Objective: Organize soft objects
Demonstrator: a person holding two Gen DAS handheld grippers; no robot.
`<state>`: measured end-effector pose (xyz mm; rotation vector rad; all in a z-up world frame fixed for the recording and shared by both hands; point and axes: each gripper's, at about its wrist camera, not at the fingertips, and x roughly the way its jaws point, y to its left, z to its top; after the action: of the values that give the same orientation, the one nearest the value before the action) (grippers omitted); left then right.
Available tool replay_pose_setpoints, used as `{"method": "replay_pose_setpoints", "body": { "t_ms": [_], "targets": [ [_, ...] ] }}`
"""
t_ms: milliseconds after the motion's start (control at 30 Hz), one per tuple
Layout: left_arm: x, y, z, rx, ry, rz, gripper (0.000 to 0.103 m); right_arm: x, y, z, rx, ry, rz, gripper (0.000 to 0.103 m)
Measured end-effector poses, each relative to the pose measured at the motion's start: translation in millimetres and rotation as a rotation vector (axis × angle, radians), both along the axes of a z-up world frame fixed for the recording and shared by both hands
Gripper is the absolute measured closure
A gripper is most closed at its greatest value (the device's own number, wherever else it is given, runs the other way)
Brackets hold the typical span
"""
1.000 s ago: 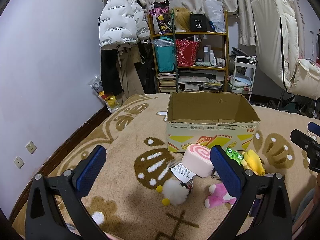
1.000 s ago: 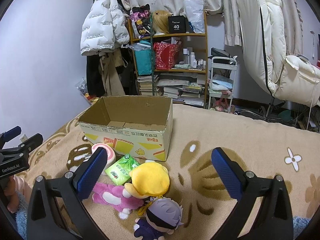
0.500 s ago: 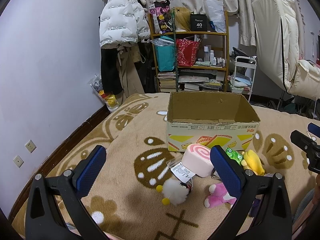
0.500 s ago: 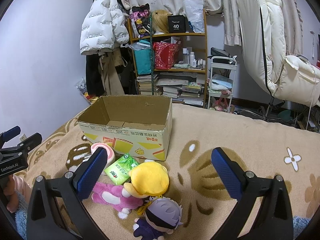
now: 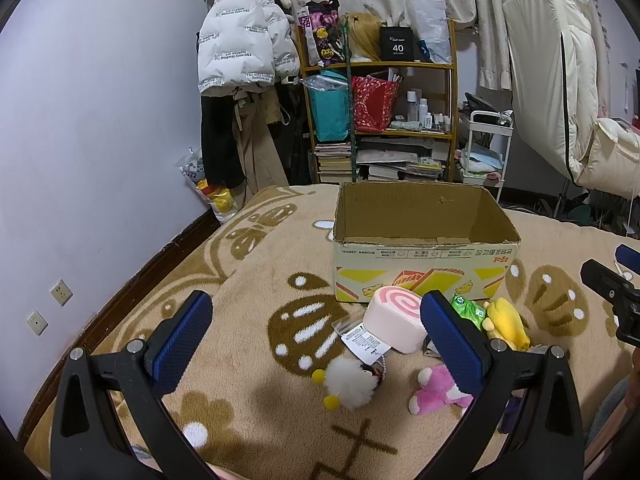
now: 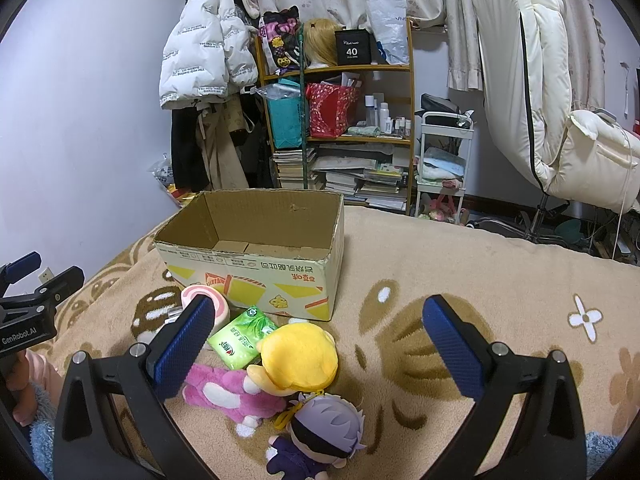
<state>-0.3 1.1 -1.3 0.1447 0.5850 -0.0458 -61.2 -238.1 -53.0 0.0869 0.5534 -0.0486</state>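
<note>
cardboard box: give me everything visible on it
The cardboard box is brown corrugated card inside, with a white printed front showing red characters and yellow and orange graphics. It stands upright and open-topped on the patterned blanket; no toys show inside, only its bottom flaps. Its top rim looks ragged. The pink swirl cushion and green tissue pack lie close against its front; contact is unclear.

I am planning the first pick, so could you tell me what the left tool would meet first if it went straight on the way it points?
Probably the white fluffy toy on the blanket, which lies low between the open fingers of the left tool. Aimed higher, it would meet the pink swirl cushion first; depth is unclear.
</note>
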Motion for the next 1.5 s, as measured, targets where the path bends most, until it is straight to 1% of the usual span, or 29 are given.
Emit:
{"method": "replay_pose_setpoints", "body": {
  "t_ms": [1233,1333,1500],
  "targets": [
    [2,1,-3,0.000,0.007,-0.002,0.000,3,1,0,-0.002,0.004,0.000,0.000],
    [2,0,-13,-0.004,0.039,-0.020,0.000,5,2,0,-0.001,0.005,-0.001,0.000],
    [9,-1,-23,-0.007,0.099,-0.013,0.000,5,2,1,0.007,0.029,0.020,0.000]
  ]
}}
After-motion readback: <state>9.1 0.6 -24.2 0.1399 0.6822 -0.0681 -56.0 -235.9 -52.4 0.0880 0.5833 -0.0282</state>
